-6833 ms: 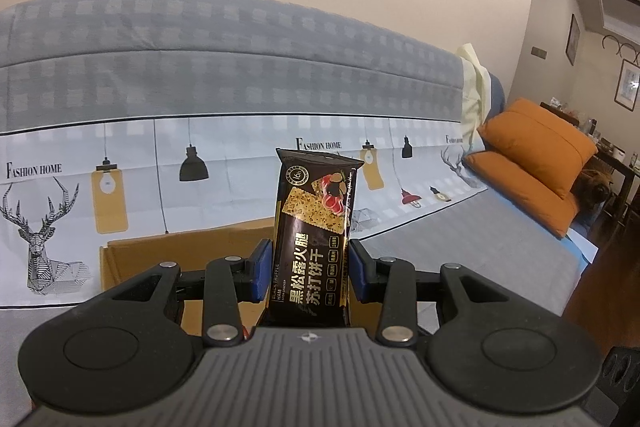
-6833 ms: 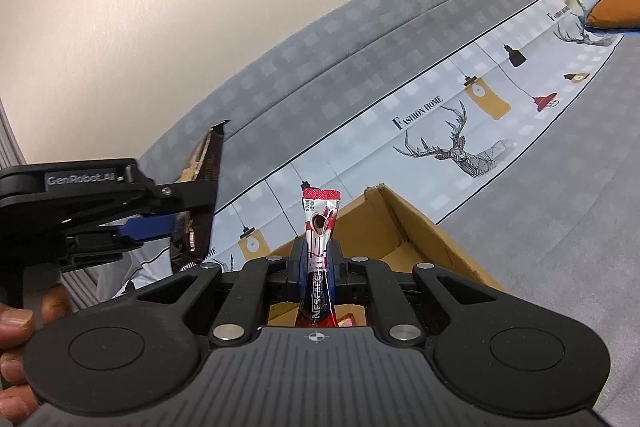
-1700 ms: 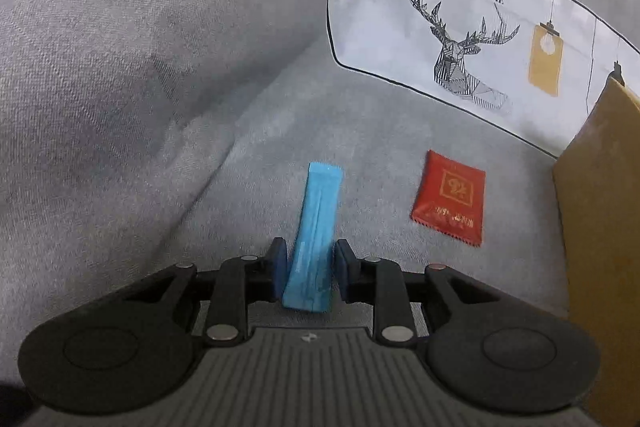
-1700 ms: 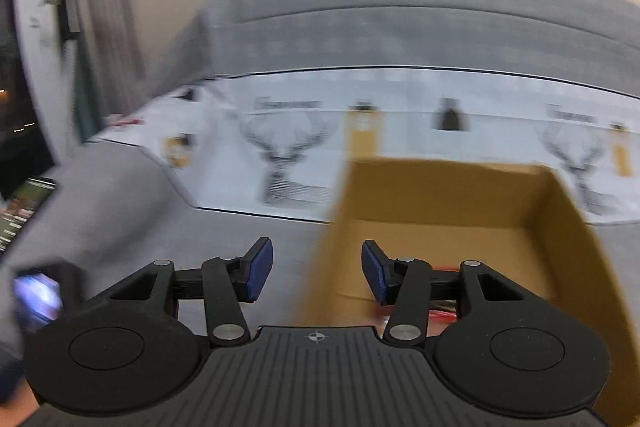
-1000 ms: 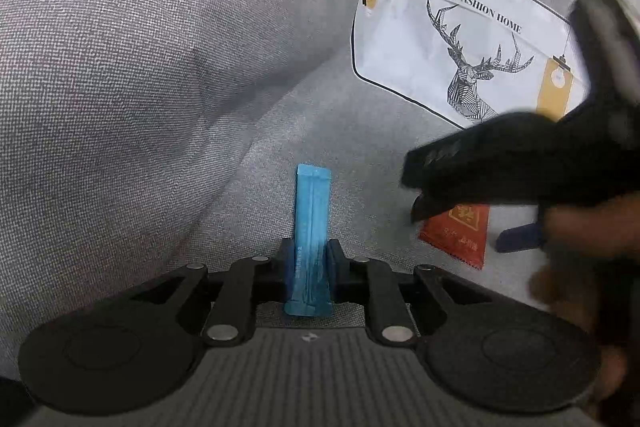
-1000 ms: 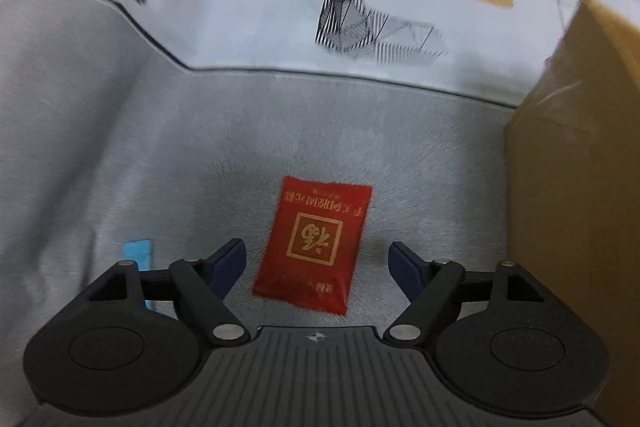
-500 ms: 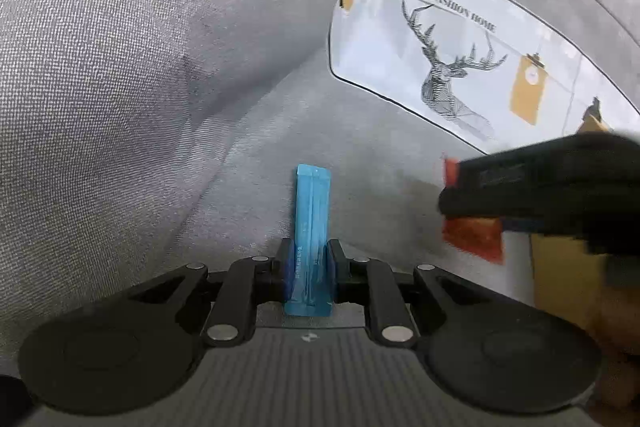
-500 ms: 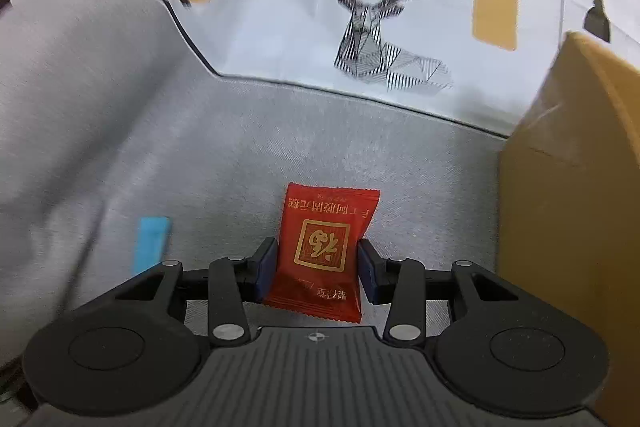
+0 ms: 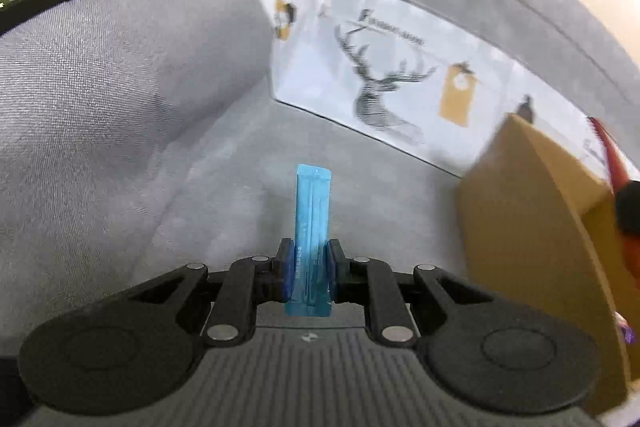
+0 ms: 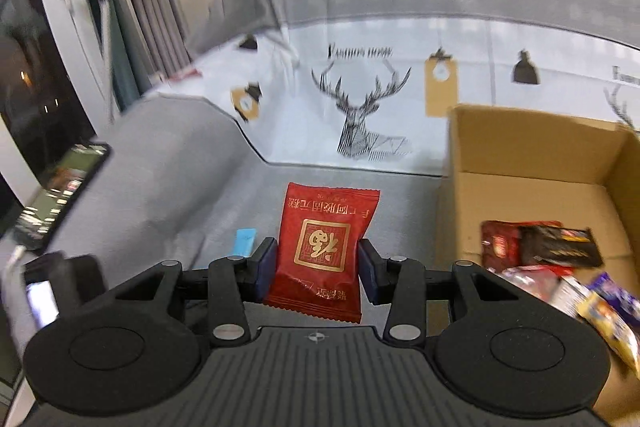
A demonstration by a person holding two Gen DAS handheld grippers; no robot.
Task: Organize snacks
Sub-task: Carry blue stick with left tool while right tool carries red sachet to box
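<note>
Slim blue stick sachet upright, clamped in left gripper above grey sofa seat. Square red foil snack packet pinched between right gripper jaws. Open brown cardboard box right, snacks inside.

Grey sofa with deer-print cover over its backrest; phone on the sofa's armrest; curtains beyond the armrest.
</note>
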